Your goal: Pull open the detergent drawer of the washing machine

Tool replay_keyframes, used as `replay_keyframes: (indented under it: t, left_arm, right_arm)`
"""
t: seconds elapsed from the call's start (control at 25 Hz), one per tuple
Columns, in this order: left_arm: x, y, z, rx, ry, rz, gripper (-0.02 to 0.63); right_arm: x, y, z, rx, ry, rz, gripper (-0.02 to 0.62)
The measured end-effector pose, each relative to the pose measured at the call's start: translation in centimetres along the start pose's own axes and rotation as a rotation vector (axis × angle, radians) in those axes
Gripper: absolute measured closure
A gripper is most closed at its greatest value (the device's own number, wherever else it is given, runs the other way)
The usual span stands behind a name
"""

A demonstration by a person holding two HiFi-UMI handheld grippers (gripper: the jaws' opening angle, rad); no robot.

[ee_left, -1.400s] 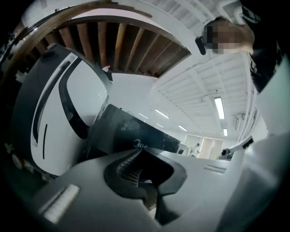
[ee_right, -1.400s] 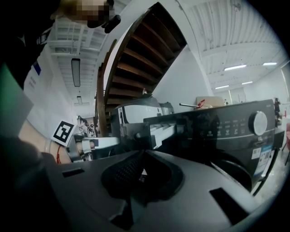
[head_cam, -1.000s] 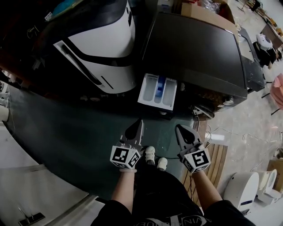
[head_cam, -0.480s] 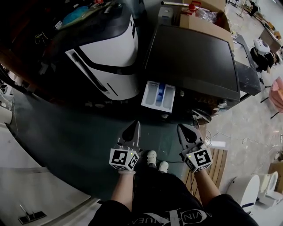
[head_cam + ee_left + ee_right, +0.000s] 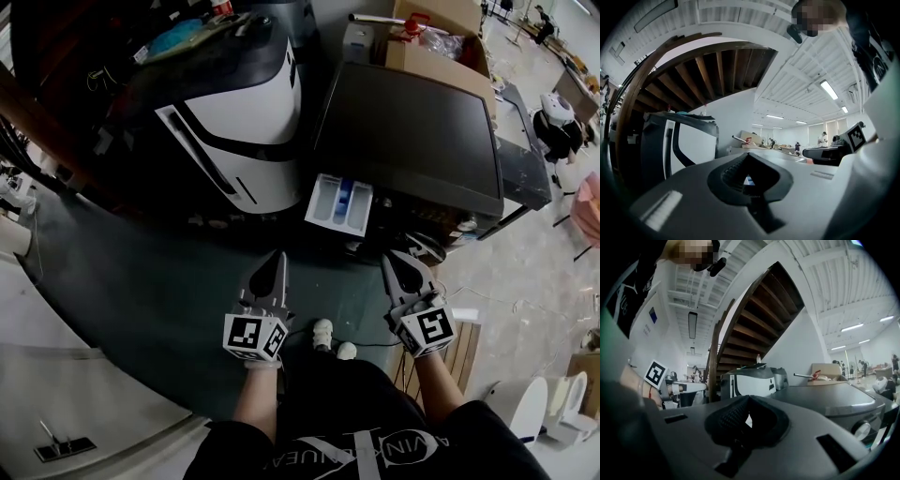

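The dark washing machine [image 5: 412,131] stands ahead of me, and its white detergent drawer [image 5: 340,203] with a blue insert sticks out of the front at the left. My left gripper [image 5: 275,259] hovers short of the drawer, to its lower left, shut and empty. My right gripper [image 5: 395,260] hangs to the drawer's lower right, also shut with nothing in it. In the left gripper view the jaws [image 5: 749,164] meet; the right gripper [image 5: 829,152] shows beside them. The right gripper view shows closed jaws [image 5: 746,404] level with the machine's top [image 5: 834,397].
A white and black appliance [image 5: 234,122] stands left of the washing machine. A cardboard box [image 5: 441,47] sits behind it. A wooden pallet [image 5: 464,347] and a white device [image 5: 516,412] lie at the right. The person's shoes [image 5: 323,333] stand on the dark floor mat.
Both grippers have risen, staying shut and empty, and now sit nearer the drawer in the head view. The drawer stays pulled out.
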State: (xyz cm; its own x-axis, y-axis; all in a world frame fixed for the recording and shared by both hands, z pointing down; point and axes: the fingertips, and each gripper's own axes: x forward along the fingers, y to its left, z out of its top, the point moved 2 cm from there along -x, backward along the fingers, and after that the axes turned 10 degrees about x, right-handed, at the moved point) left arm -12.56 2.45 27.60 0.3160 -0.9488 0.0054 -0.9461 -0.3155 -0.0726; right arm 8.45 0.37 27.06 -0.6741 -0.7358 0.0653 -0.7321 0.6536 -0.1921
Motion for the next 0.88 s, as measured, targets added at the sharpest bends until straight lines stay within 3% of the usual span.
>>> replay_keyframes:
  t: [0.88]
  left_arm:
    - [0.6,1.8,6.2,0.102,-0.054,0.054,0.597]
  right_arm:
    - [-0.3,-0.1,6.1,-0.055,-0.103,0.017,0.583]
